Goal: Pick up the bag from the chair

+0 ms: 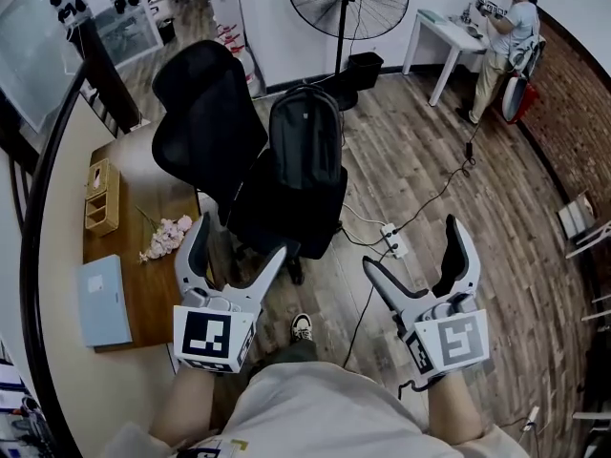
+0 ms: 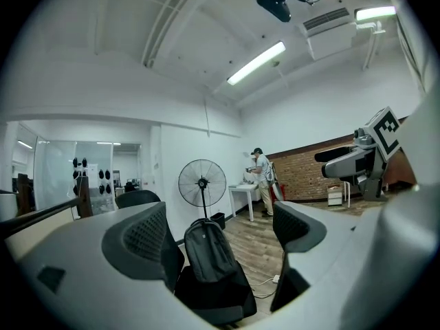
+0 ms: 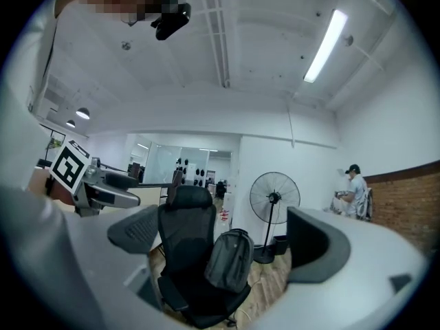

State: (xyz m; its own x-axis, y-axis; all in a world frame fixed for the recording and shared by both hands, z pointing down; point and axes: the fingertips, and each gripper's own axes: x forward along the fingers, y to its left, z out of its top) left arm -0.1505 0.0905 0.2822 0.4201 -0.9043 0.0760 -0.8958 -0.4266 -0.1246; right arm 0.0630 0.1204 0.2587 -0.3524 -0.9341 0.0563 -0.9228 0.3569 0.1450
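Observation:
A dark grey backpack (image 1: 305, 136) stands upright on the seat of a black office chair (image 1: 205, 113), leaning against its backrest. The same bag (image 2: 208, 249) shows between the jaws in the left gripper view, and the bag (image 3: 228, 260) shows likewise in the right gripper view on the chair (image 3: 184, 243). My left gripper (image 1: 241, 241) is open, held near the chair's front edge, empty. My right gripper (image 1: 410, 246) is open too, off to the right over the floor, well short of the bag.
A wooden desk (image 1: 143, 294) at the left carries a box, flowers and a blue notebook (image 1: 100, 299). A standing fan (image 1: 346, 3) is behind the chair. A power strip (image 1: 394, 240) and cables lie on the floor. A person (image 1: 501, 41) stands at a white table (image 1: 444, 36) far right.

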